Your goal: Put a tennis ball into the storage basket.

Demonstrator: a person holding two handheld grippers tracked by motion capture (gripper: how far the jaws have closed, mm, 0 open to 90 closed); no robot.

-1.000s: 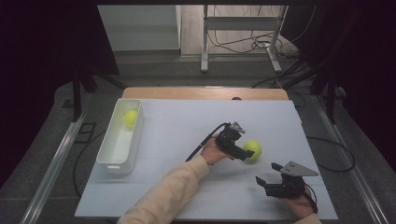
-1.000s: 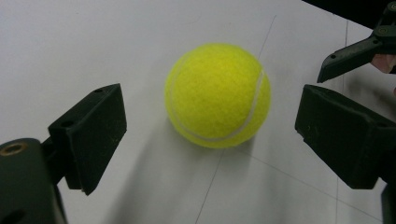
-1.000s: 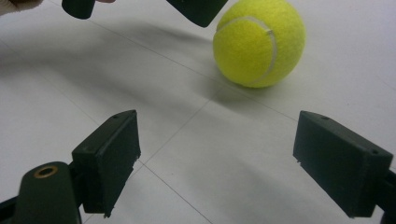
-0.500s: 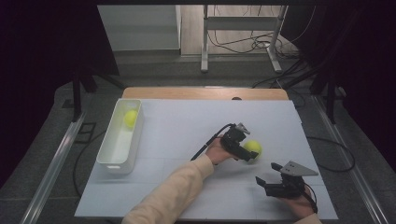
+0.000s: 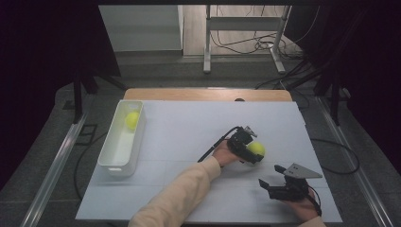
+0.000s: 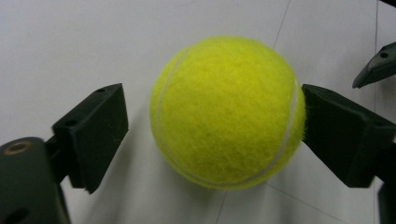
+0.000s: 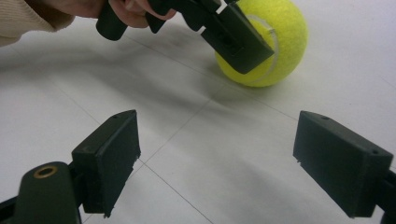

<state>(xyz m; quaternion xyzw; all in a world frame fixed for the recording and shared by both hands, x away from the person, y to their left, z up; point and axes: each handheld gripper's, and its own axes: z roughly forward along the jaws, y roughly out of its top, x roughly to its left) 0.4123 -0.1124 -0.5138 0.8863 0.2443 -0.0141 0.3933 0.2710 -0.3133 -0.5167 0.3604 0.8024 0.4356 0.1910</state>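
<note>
left gripper [image 5: 250, 152]: dropped around the fuzzy yellow tennis ball [image 6: 228, 112], jaws just been closing, gap on one side
ball spot: white table [image 5: 189, 137], mid-right
right gripper [image 7: 219, 161]: parked, jaws wide, nothing inside
meaning: grab probably imminent

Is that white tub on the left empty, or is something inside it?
Not empty: the white tub holds one yellow tennis ball at its far end.

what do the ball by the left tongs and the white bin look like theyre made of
Tennis ball: yellow-green felt, by its fuzzy nap and pale curved seam. White bin: probably moulded plastic, smooth and slightly glossy with thin walls and rounded corners; the look leaves that open.
</note>
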